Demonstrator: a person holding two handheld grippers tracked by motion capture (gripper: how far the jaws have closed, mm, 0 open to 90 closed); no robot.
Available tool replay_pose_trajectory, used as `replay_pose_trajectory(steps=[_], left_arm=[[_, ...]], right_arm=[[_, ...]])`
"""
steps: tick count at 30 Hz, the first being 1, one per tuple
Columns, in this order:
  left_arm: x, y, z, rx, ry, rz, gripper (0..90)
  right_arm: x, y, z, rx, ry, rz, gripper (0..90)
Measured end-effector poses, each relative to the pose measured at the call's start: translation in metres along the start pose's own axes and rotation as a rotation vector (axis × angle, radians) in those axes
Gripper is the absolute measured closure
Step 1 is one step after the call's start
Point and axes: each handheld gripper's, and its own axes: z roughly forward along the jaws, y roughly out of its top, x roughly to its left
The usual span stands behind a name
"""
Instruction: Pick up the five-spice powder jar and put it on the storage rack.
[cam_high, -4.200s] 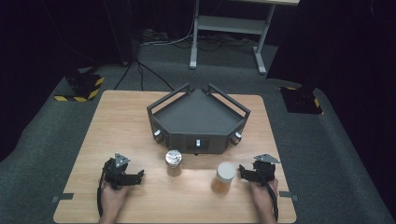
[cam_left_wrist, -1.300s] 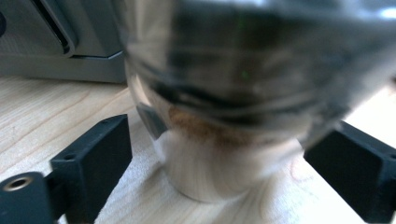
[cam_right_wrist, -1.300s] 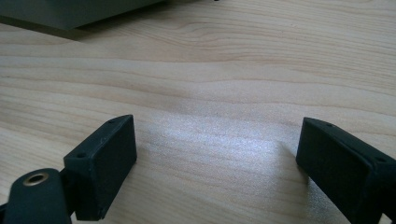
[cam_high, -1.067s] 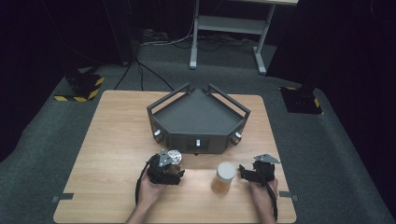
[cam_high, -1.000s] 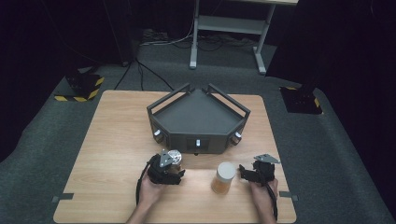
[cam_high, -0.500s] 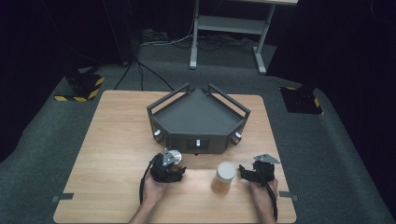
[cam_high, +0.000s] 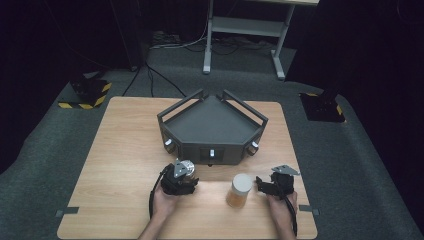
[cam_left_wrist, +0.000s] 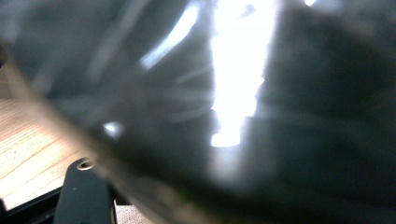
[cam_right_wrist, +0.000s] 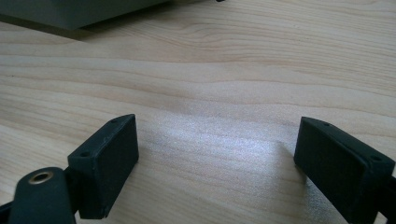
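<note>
left gripper (cam_high: 180, 180) now moved in from counter (cam_high: 125, 150) edge to small jar w/ silver lid (cam_high: 184, 168), near-front centre; fingers look clenched on it, view blurred close-up. right gripper (cam_high: 265, 185) unmoved beside amber jar (cam_high: 239, 191), fingers released. grasp apparently made; lift next.

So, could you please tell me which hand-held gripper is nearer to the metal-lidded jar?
Left. The left hand-held gripper is right at the metal-lidded jar, while the right hand-held gripper sits apart, beyond the amber jar.
</note>
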Motion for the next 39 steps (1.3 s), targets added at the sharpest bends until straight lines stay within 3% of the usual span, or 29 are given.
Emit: replay_pose_trajectory(steps=[10, 20, 26, 29, 39], left_arm=[[0.001, -0.001, -0.003, -0.005, -0.003, -0.004, 30.9], [0.001, 0.009, -0.01, -0.007, -0.021, -0.021, 30.9], [0.0, 0.023, -0.02, 0.001, -0.031, -0.02, 30.9], [0.002, 0.033, -0.026, 0.013, -0.051, -0.052, 30.9], [-0.003, 0.07, -0.039, 0.03, -0.049, -0.018, 30.9]], right_arm=[[0.0, 0.0, 0.0, 0.0, -0.001, 0.0, 13.8], [0.0, 0.0, 0.0, -0.001, 0.0, 0.0, 14.1], [0.0, 0.0, 0.0, -0.003, 0.003, -0.002, 14.8], [0.0, -0.001, 0.0, -0.004, 0.004, -0.003, 15.1], [-0.001, -0.001, 0.0, -0.006, 0.005, -0.006, 15.6]])
